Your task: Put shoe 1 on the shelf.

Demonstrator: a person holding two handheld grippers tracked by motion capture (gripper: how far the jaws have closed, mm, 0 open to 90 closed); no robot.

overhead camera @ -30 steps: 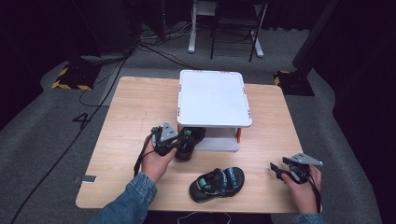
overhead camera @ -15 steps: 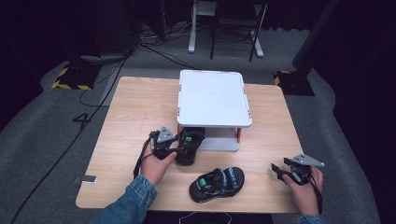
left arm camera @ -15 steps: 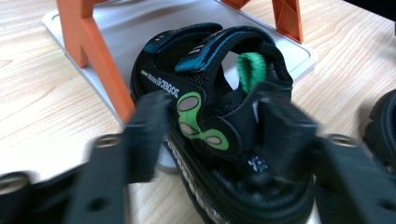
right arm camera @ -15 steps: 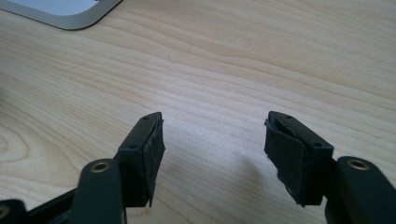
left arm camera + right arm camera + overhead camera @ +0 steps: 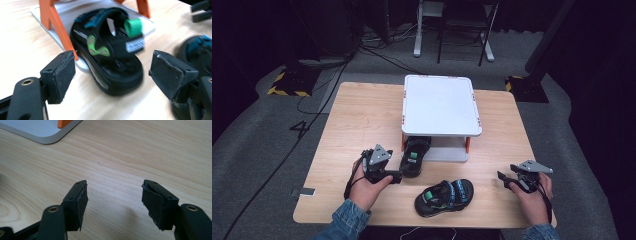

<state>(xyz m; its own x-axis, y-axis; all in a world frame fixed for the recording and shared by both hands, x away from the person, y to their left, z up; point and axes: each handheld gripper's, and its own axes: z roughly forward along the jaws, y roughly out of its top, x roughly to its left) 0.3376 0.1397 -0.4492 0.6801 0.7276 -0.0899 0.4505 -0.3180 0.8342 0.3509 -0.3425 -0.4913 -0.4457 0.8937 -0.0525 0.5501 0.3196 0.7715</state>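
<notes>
Left gripper (image 5: 110, 75) was released, jaws wide either side of sandal (image 5: 110, 50) half under rack (image 5: 439, 105). Right gripper (image 5: 113, 202) released over bare worktop (image 5: 150, 150). Risk: sandal snagging the orange leg (image 5: 56, 22) if pushed.

Left gripper (image 5: 395, 176) and right gripper (image 5: 503, 179) both gape wide, apparently hovering low.

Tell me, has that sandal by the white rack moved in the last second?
Yes. The sandal has slid further under the white rack; its front end is now on the bottom shelf, with the open left gripper behind its heel.
</notes>
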